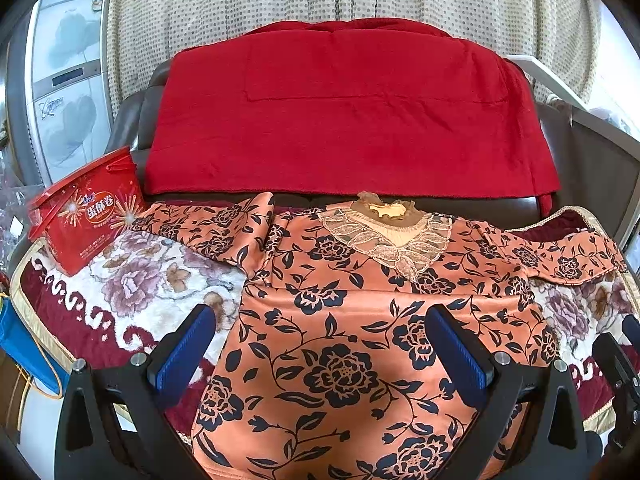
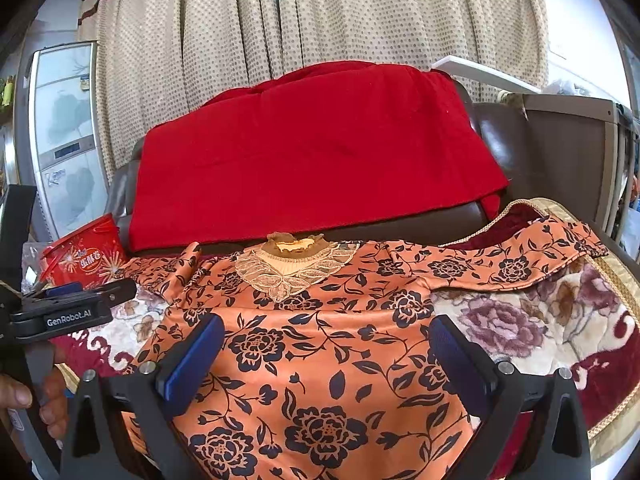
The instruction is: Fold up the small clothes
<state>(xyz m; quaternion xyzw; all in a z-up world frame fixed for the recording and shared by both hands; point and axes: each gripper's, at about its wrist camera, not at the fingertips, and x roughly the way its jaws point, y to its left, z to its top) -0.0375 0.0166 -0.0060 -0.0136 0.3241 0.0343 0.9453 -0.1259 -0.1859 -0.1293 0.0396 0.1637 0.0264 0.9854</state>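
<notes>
Orange floral top [image 1: 340,340] is being kept spread flat on the flowery blanket [image 1: 132,280], sleeves out, right ahead of both tools. Left tool [image 1: 320,344] and right tool [image 2: 326,356] are being held wide apart above it, nothing pinched.

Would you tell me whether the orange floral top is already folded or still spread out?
Spread out: the orange floral top lies flat on the blanket, both sleeves extended sideways.
</notes>
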